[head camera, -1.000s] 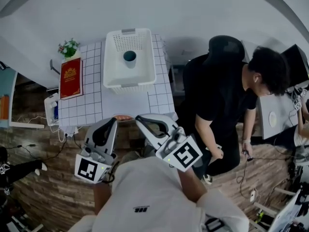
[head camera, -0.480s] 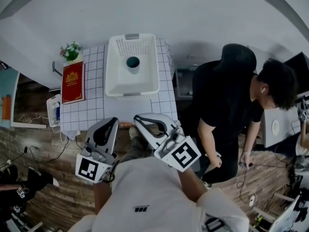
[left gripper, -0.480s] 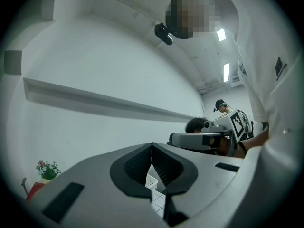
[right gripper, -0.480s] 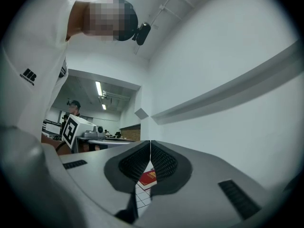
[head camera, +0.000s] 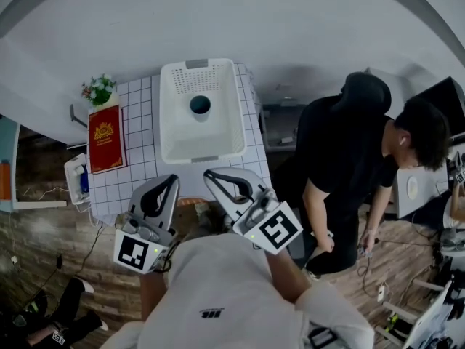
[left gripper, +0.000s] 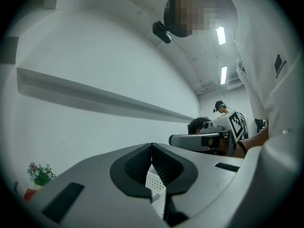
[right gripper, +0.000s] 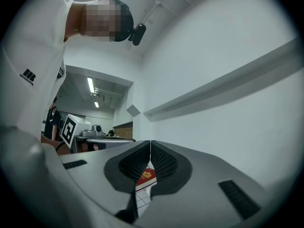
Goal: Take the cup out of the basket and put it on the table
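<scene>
Head view, cup: the dark cup (head camera: 200, 105) stands upright inside the white basket (head camera: 168, 122), in its far half, well ahead of both sets of fingers.
Head view, basket: it sits on the tiled counter (head camera: 138, 177), straight ahead of the fingertips, with its near rim the closest thing to them.
Head view, left gripper (head camera: 173, 179): held close to the body, about over the counter's near edge, tips aimed at the basket.
Head view, right gripper (head camera: 208, 173): just beside the left one, also aimed forward.
Head view, surroundings: a red book (head camera: 104, 138) and some flowers (head camera: 98, 91) lie left of the left fingers. A person (head camera: 341, 166) in black stands beyond the right fingers, off the counter.
Left gripper view, fingers (left gripper: 137, 167): closed tip to tip with nothing between them. A strip of the basket's perforated wall shows through the gap below the tips.
Right gripper view, fingers (right gripper: 135, 163): closed together and empty. The book's cover shows through the gap below them.
Step in hand: judging by the distance, the reach for the cup has yet to begin.
Doing it well: open the chosen fingers before they cross the basket's rim. Come down over the cup from above and pinch its wall, one finger inside and one outside. Lift straight up until the cup clears the basket wall, then carry it to bare tiles. The light basket may slide, so the other fingers could steady its rim.
</scene>
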`<control>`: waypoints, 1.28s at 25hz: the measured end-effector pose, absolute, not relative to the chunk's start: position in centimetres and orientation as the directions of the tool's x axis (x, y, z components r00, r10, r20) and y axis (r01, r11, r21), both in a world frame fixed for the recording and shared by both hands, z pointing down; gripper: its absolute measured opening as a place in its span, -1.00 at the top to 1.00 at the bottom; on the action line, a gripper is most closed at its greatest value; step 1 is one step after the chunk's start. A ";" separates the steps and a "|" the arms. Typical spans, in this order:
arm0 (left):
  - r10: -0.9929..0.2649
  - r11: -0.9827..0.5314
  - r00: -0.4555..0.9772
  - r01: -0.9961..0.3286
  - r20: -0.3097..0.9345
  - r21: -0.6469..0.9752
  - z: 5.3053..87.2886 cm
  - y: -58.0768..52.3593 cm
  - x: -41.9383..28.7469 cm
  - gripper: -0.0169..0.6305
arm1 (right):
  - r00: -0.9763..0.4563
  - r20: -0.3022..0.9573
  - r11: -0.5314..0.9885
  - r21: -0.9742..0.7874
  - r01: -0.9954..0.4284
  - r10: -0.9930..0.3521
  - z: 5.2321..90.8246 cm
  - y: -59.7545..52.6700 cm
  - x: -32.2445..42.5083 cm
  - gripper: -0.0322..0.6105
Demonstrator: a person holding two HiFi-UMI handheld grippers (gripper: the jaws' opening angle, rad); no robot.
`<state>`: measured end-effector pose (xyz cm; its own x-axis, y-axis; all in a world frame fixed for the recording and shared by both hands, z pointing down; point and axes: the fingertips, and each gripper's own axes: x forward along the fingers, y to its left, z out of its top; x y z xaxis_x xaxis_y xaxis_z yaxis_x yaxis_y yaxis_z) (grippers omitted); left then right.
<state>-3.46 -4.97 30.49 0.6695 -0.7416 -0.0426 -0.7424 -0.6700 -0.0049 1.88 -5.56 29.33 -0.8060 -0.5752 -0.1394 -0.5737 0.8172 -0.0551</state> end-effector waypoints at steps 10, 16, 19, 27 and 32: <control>-0.694 -0.720 0.719 -0.694 -0.042 0.029 31.7 -9.6 -6.4 0.91 | -0.755 -0.093 0.760 -0.037 -0.648 -0.649 30.3 -9.7 -0.3 0.86; -0.667 -0.745 0.745 -0.665 -0.034 0.040 31.9 -11.6 -6.2 0.91 | -0.738 -0.066 0.741 -0.040 -0.671 -0.672 30.8 -11.4 -0.8 0.86; -0.663 -0.749 0.748 -0.662 -0.030 0.044 32.2 -12.7 -5.9 0.91 | -0.739 -0.059 0.741 -0.044 -0.670 -0.671 31.0 -12.5 -0.7 0.86; -0.687 -0.725 0.726 -0.686 -0.004 0.057 33.0 -16.4 -5.5 0.91 | -0.767 -0.046 0.768 -0.038 -0.639 -0.640 31.7 -16.2 -0.4 0.86; -0.695 -0.717 0.719 -0.694 0.006 0.060 33.4 -18.7 -4.6 0.91 | -0.778 -0.035 0.778 -0.045 -0.626 -0.628 32.3 -18.6 0.4 0.86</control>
